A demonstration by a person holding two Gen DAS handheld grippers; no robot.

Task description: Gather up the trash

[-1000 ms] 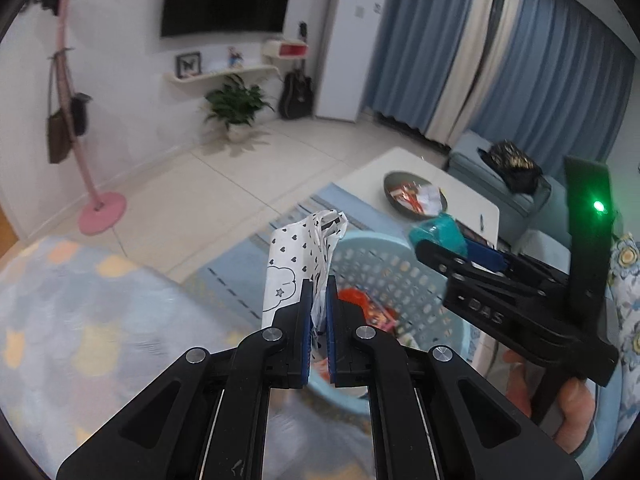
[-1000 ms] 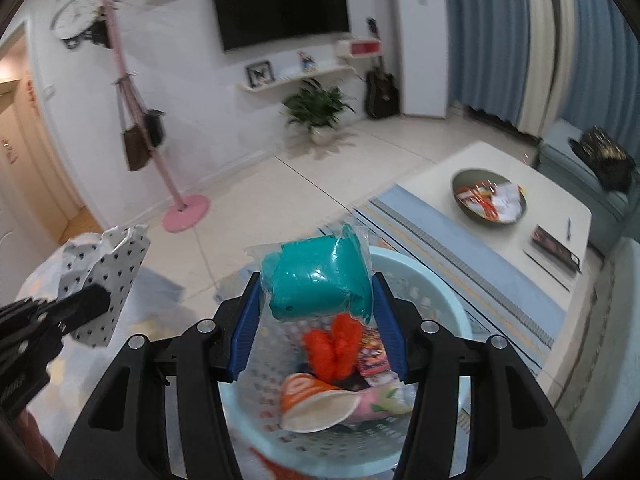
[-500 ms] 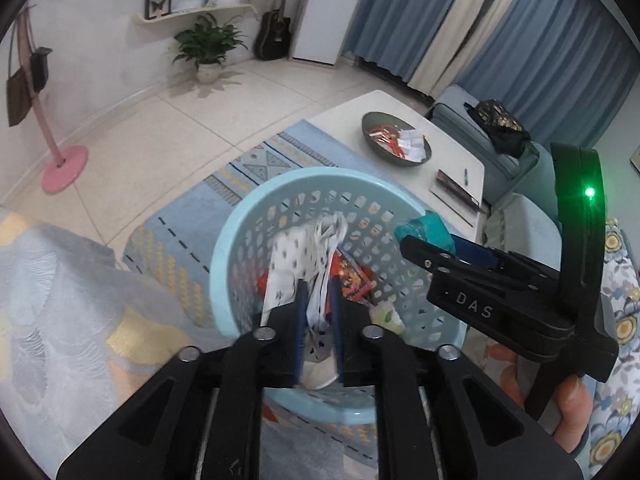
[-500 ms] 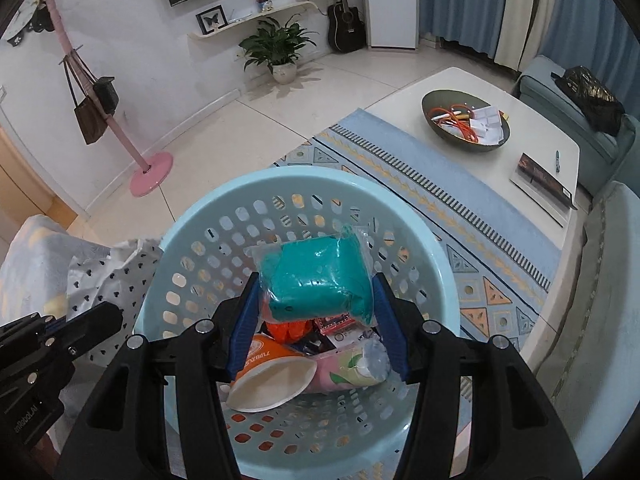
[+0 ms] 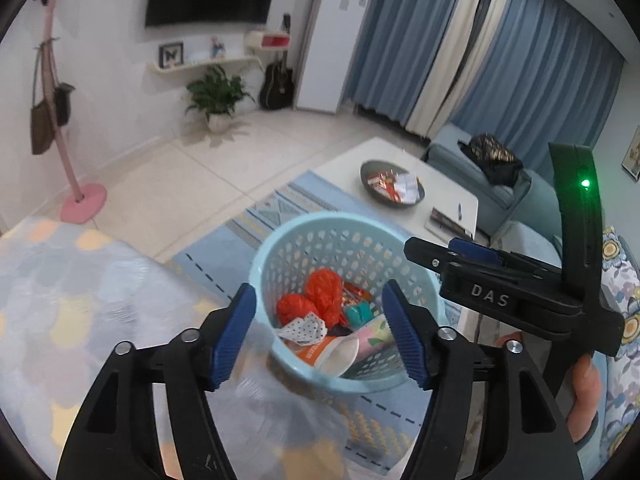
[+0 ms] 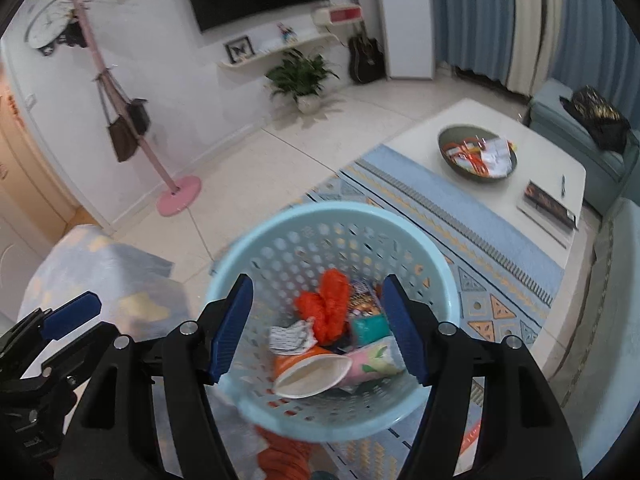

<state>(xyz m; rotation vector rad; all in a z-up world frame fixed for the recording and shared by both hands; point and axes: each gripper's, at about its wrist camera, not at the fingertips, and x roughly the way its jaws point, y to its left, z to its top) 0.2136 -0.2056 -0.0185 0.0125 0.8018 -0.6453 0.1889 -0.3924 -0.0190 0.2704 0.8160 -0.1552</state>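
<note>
A light blue perforated basket [image 5: 320, 228] [image 6: 280, 236] stands on the rug below both grippers. In it lie the white spotted paper [image 5: 304, 326] [image 6: 290, 336], the teal packet [image 5: 358, 314] [image 6: 370, 326], orange wrappers [image 5: 324, 294] [image 6: 328, 304] and an orange paper cup [image 6: 310, 370]. My left gripper [image 5: 318, 336] is open and empty above the basket's near rim. My right gripper [image 6: 316, 332] is open and empty over the basket; it also shows in the left wrist view [image 5: 496, 280].
A white coffee table [image 6: 532, 152] with a dish of wrappers [image 6: 476, 152] and a book [image 6: 548, 204] stands beyond the basket. A blanket-covered seat [image 5: 80, 300] is at the left. A pink coat stand [image 6: 176, 196] and a sofa [image 5: 492, 192] are farther off.
Both grippers have opened. The spotted paper dropped from the left one and the teal packet from the right one, and both now lie in the basket.
</note>
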